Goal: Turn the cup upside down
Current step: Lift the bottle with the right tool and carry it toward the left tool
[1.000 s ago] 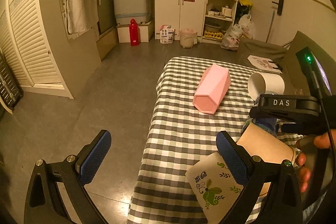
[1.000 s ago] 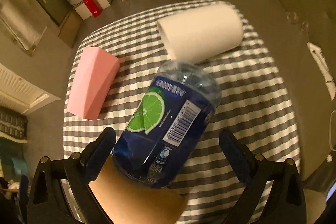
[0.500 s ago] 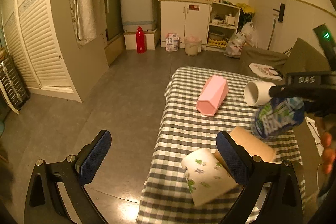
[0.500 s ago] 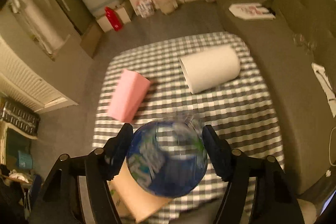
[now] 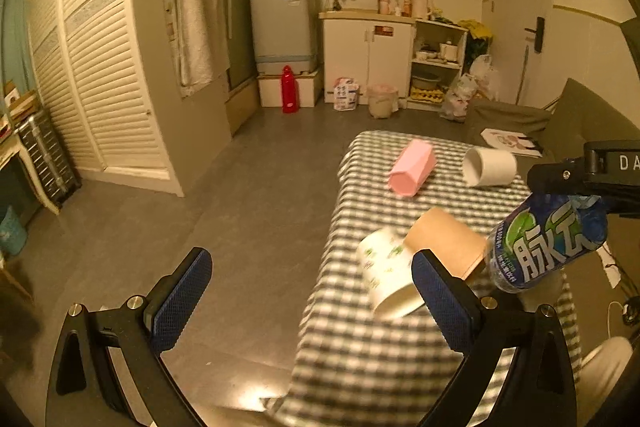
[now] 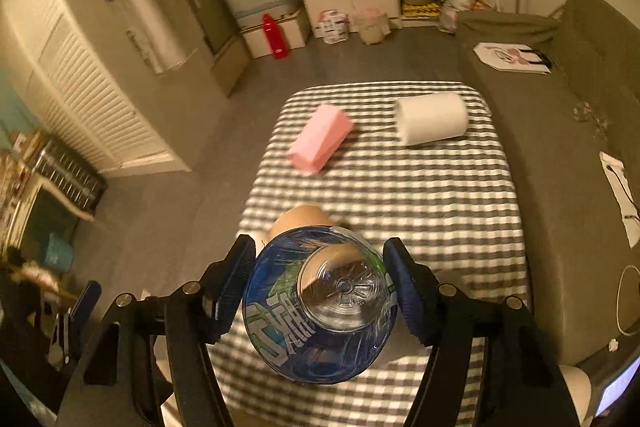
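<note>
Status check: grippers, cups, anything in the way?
Left gripper open, empty. Right gripper shut on the bottle, lifted off the table. Pink cup, white cup, brown cup, floral cup all on their sides.

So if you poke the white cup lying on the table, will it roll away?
Probably. The white cup lies on its side on the checked tablecloth, so its round wall could roll. It looks slightly tapered, so it would likely curve rather than go straight. It seems light and empty, so a small poke should move it.
</note>
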Motion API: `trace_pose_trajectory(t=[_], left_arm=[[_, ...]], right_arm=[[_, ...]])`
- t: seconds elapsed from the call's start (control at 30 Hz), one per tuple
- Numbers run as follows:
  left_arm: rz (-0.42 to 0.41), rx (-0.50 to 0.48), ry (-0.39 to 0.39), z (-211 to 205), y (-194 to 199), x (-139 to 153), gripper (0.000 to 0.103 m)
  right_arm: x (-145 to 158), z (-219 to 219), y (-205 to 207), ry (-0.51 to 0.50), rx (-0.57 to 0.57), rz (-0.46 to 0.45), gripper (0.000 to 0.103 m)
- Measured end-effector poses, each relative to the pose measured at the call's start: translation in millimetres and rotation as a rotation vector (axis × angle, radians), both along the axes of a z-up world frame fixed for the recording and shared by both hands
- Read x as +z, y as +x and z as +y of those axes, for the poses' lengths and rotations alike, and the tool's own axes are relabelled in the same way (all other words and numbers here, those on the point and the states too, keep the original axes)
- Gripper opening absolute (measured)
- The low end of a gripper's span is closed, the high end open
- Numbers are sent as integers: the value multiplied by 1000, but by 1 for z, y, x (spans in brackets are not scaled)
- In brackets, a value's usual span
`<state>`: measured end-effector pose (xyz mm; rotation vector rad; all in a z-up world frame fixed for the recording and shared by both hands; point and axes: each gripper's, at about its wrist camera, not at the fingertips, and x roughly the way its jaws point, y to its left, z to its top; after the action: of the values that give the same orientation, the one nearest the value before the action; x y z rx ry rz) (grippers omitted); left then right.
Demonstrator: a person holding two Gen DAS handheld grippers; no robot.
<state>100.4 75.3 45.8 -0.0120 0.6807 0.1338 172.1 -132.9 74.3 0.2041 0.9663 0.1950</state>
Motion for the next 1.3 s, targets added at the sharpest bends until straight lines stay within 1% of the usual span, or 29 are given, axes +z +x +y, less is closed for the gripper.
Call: trace_pose_trajectory(t=[0.07, 0.13, 0.17, 0.2, 0.27, 0.37, 0.47, 0.6, 0.67, 0.7, 0.73, 0.87, 1.0, 1.03, 1.1, 1.2, 1.3], left_arm=[[12, 24, 0, 9, -10, -5, 103], [20, 44, -3, 19, -18, -11, 103], [23, 51, -4, 22, -22, -14, 103], [29, 58, -6, 25, -25, -17, 103], [39, 66, -6, 29, -30, -22, 103], [52, 71, -6, 33, -35, -29, 103], [69, 69, -16, 33, -37, -36, 103], [84, 48, -3, 23, -38, -42, 103], [91, 40, -2, 20, -38, -46, 103], [97, 36, -2, 18, -38, -47, 103], [101, 33, -2, 16, -38, -48, 103], [120, 17, -6, 5, -38, -51, 103], [133, 7, -6, -3, -43, -50, 103], [135, 8, -4, -4, -45, -49, 103], [141, 11, -1, -8, -47, -46, 103], [151, 11, -13, -14, -50, -42, 103], [163, -3, -28, -27, -53, -38, 103]], right_arm=[[-6, 9, -6, -13, 17, 5, 66], [-14, 14, -11, 8, 30, 15, 66], [-17, 18, -15, 4, 40, 5, 66], [-19, 22, -19, -13, 50, -11, 66], [-27, 33, -32, -78, 84, -56, 66], [-42, 41, -49, -123, 136, -73, 66], [-64, 44, -70, -189, 166, -83, 65], [-97, 37, -92, -221, 175, -59, 63], [-114, 31, -101, -219, 176, -20, 60], [-118, 29, -104, -218, 177, -10, 59], [-120, 26, -110, -214, 178, -25, 59], [-120, 26, -117, -223, 201, -38, 59], [-118, 21, -117, -190, 195, -29, 60], [-116, 19, -118, -181, 190, -31, 62], [-108, 14, -119, -155, 182, -41, 68], [-92, 5, -123, -107, 176, -66, 72], [-73, -10, -124, -93, 161, -90, 74]])
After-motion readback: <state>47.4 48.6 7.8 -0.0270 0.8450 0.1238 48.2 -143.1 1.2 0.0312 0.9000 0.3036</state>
